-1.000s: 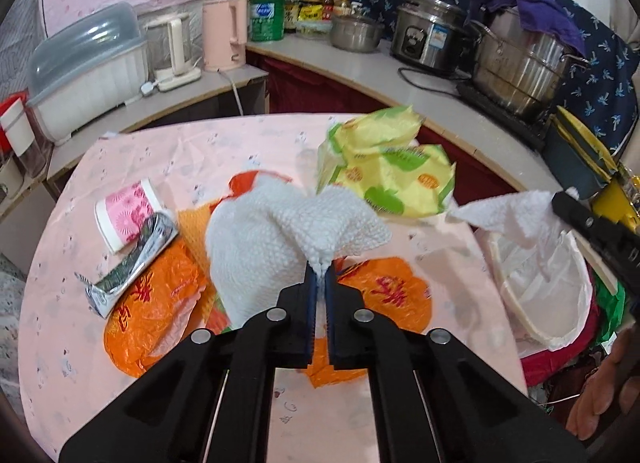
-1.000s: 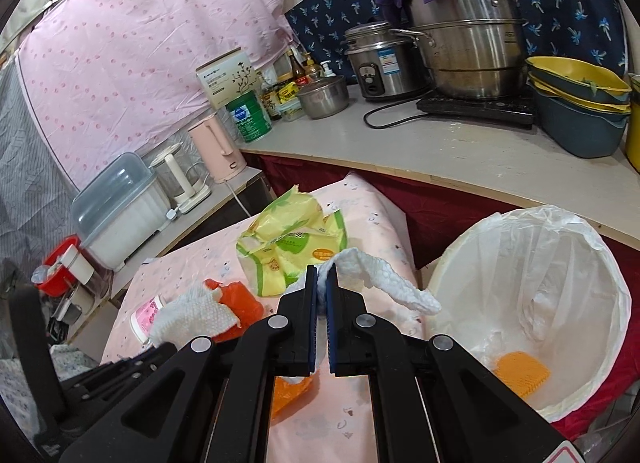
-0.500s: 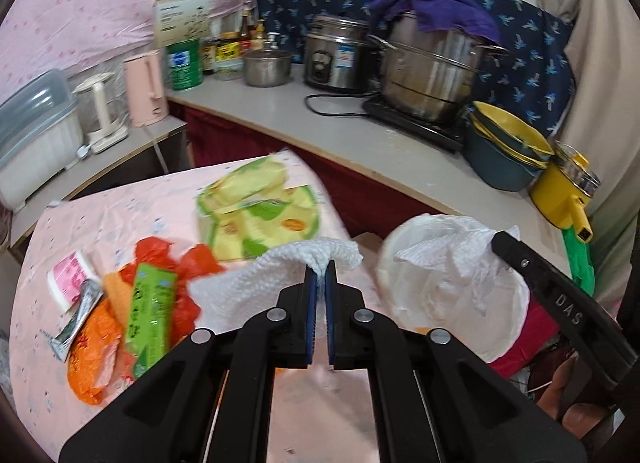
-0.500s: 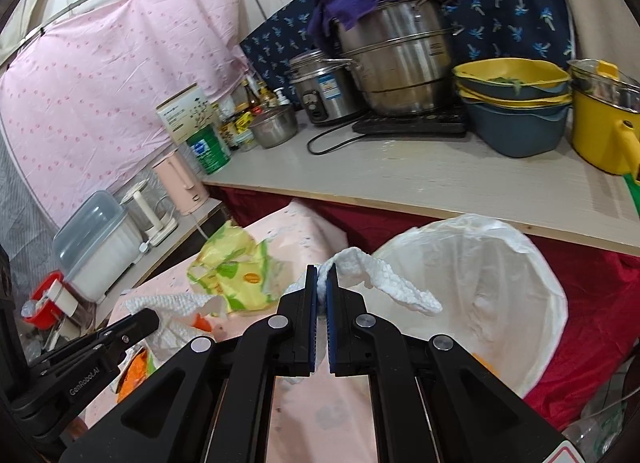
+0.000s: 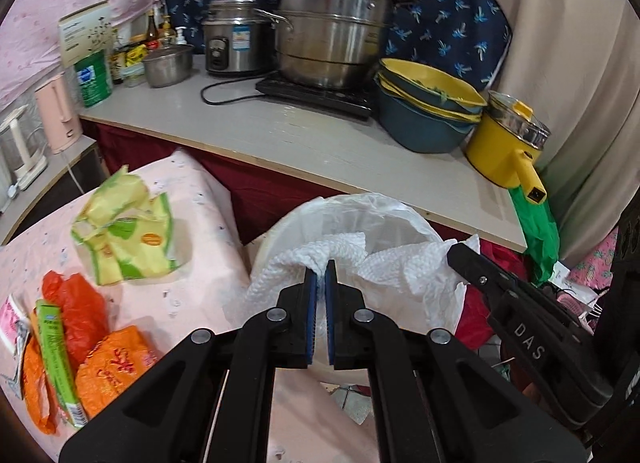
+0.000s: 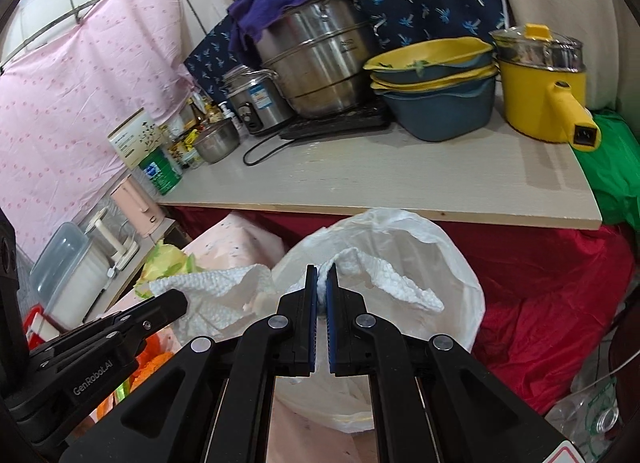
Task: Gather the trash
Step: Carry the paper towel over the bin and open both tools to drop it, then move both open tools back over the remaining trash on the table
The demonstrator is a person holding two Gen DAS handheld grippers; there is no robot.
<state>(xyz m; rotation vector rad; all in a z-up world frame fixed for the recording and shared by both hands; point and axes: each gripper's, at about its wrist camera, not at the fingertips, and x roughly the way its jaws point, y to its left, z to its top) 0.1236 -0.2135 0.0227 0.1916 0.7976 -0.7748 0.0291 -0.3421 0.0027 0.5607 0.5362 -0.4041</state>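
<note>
Below the cluttered counter (image 6: 400,187), beside our pink table (image 5: 192,263), stands the white-lined bin (image 6: 452,263), its mouth directly ahead of and beneath both tools. Our left gripper (image 5: 320,275) is clamped on one paper towel (image 5: 280,267) hanging at the near rim. Our right gripper (image 6: 322,277), nearer the centre, pinches another paper towel (image 6: 384,279), trailing rightward over the opening.
</note>
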